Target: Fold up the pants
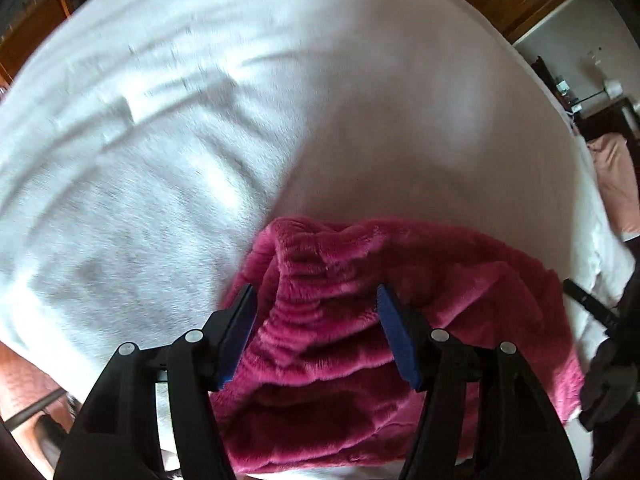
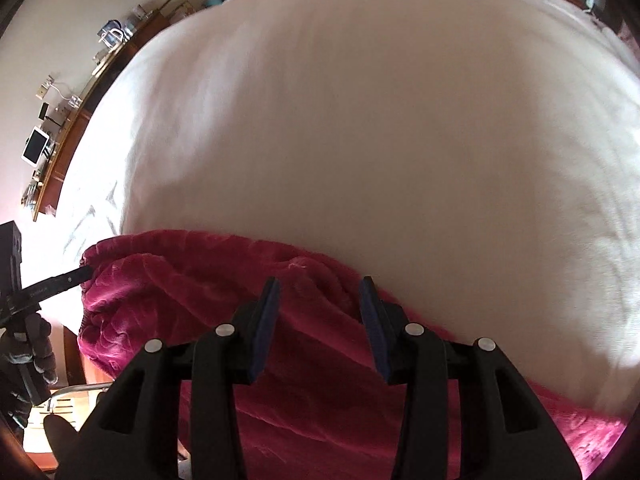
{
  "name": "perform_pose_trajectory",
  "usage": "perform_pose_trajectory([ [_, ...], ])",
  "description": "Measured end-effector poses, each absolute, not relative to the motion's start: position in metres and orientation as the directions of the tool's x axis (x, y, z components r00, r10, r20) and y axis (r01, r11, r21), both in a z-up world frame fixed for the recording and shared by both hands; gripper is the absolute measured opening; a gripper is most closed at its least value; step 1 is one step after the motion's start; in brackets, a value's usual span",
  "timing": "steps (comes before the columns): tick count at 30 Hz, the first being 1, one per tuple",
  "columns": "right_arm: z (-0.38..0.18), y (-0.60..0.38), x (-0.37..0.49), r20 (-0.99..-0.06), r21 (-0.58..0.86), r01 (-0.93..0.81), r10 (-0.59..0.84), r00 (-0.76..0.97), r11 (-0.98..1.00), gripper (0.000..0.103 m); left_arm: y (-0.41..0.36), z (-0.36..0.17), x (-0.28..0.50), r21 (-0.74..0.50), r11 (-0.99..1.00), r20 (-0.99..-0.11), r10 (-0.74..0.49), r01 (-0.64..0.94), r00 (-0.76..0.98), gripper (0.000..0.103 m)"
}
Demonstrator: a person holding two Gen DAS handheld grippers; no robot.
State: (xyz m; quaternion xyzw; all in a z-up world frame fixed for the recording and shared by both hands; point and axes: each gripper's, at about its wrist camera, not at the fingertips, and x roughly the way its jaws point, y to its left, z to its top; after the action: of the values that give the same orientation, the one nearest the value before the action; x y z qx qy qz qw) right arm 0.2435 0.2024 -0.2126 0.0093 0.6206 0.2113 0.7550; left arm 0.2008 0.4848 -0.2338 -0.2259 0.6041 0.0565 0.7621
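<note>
Across most of both views spreads a white bedsheet (image 1: pixel 320 100). Bunched magenta fleece pants (image 1: pixel 360 320) lie on it along the lower frame. Above the pants, the left gripper (image 1: pixel 316 320) and right gripper (image 2: pixel 318 308) each hover, jaws spread, pinching nothing.

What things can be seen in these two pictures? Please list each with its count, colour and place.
pants: one, magenta, fuzzy, bunched near the bed's edge
bed sheet: one, white, under the pants
wooden shelf: one, brown, along the wall, holding small items
tablet: one, white, by the shelf
left gripper: one, black with blue pads, open over the pants
right gripper: one, black with blue pads, open over the pants
gloved hand: one, dark, holding the left gripper
</note>
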Motion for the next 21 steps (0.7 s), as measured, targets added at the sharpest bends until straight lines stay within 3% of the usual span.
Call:
perform_pose_trajectory([
  [3, -0.223, 0.214, 0.242, -0.941, 0.268, -0.329, 0.32, 0.114, 0.906, 0.041, 0.494, -0.242, 0.211, -0.336, 0.876, -0.932, -0.257, -0.345, 0.254, 0.055],
  [4, -0.226, 0.22, 0.243, -0.945, 0.255, -0.343, 0.308, 0.11, 0.904, 0.037, 0.491, -0.235, 0.213, -0.346, 0.874, -0.93, -0.271, -0.342, 0.248, 0.05],
  [5, -0.229, 0.223, 0.243, -0.951, 0.234, -0.353, 0.288, 0.109, 0.906, 0.022, 0.492, -0.236, 0.215, -0.345, 0.875, -0.931, -0.274, -0.339, 0.24, 0.046],
  [6, -0.232, 0.227, 0.245, -0.955, 0.22, -0.356, 0.274, 0.11, 0.908, 0.014, 0.492, -0.236, 0.218, -0.333, 0.881, -0.936, -0.266, -0.336, 0.231, 0.032],
  [7, -0.232, 0.228, 0.246, -0.957, 0.209, -0.357, 0.265, 0.117, 0.91, 0.009, 0.494, -0.235, 0.22, -0.329, 0.883, -0.938, -0.263, -0.336, 0.227, 0.025],
  [9, -0.227, 0.228, 0.25, -0.953, 0.205, -0.347, 0.268, 0.142, 0.915, 0.007, 0.501, -0.231, 0.224, -0.335, 0.879, -0.934, -0.261, -0.34, 0.244, 0.021],
  [14, -0.213, 0.217, 0.263, -0.938, 0.21, -0.271, 0.271, 0.216, 0.94, 0.0, 0.515, -0.228, 0.232, -0.346, 0.871, -0.923, -0.249, -0.35, 0.292, 0.019],
  [21, -0.211, 0.204, 0.291, -0.944, 0.164, -0.214, 0.216, 0.248, 0.963, 0.0, 0.516, -0.244, 0.247, -0.297, 0.88, -0.945, -0.215, -0.37, 0.247, 0.022],
])
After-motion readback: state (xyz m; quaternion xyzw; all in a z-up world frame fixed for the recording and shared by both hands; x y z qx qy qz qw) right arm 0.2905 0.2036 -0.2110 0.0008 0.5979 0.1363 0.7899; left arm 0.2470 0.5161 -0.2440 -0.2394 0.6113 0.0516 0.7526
